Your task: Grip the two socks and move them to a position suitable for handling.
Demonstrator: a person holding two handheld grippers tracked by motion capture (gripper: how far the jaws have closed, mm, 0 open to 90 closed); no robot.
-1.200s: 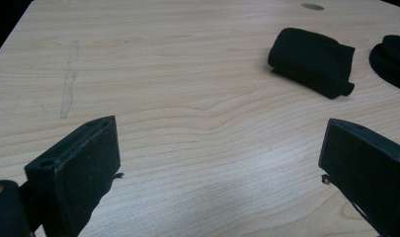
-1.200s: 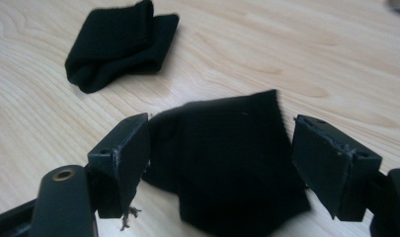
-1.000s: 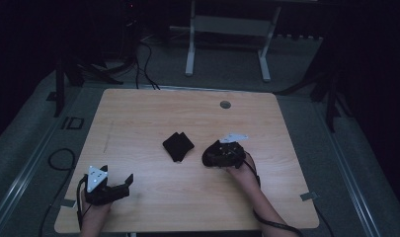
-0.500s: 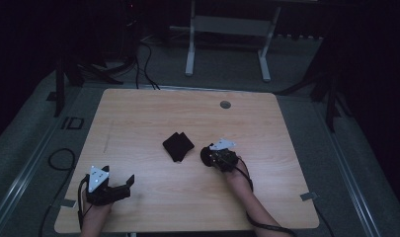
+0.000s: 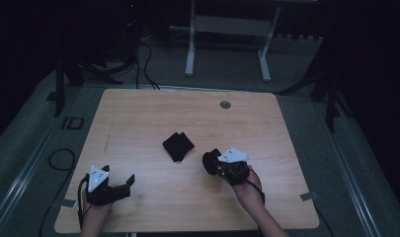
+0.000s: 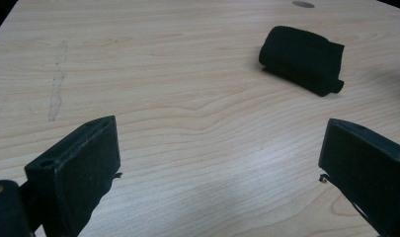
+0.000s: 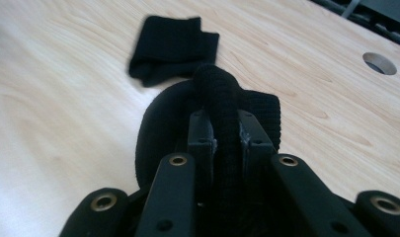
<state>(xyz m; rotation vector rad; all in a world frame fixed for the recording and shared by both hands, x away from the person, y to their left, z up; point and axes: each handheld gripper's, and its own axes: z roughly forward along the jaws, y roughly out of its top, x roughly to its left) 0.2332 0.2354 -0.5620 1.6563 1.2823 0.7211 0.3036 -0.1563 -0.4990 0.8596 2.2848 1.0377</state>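
The right hand-held gripper (image 7: 222,133) has its jaws clamped tight on a black cloth (image 7: 215,106), a thick fold pinched between the pads and the rest bulging out ahead, lifted just off the wooden surface (image 5: 138,123). Just beyond it, nearer the middle, lies a second black folded cloth (image 5: 178,146), flat and untouched. Over at the near left corner, the left hand-held gripper (image 5: 119,186) rests low, jaws spread wide with nothing between them, well apart from both cloths.
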